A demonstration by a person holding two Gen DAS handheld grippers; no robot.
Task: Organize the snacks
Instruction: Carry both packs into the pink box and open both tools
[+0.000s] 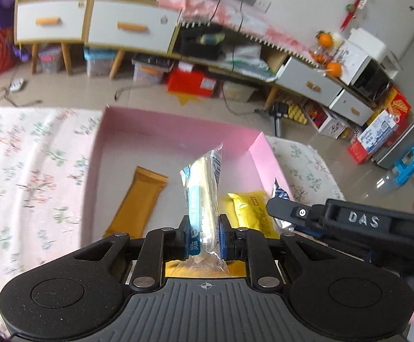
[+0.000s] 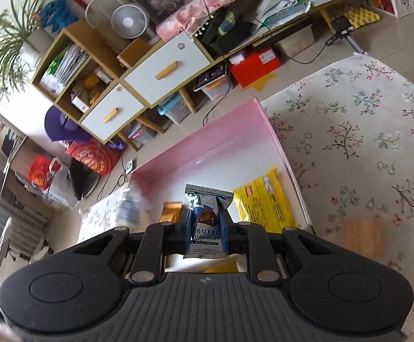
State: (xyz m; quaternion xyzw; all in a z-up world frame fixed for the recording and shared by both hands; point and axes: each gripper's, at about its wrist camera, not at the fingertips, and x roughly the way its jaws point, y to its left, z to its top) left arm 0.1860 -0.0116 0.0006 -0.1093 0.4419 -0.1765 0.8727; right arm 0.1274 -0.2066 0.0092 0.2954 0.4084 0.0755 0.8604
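While both hang over the pink box (image 1: 175, 131), left tongs (image 1: 204, 236) clamp a bread stick (image 1: 202, 196), right tongs (image 2: 206, 236) a truffle packet (image 2: 207, 213).

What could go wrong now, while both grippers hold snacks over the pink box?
1. The left gripper pinches the clear bread packet near its lower end, so the packet may tilt or slip out.
2. The right gripper, holding the chocolate packet, is close beside the left one; they might bump.
3. A dropped snack may land on the yellow packet in the pink box.
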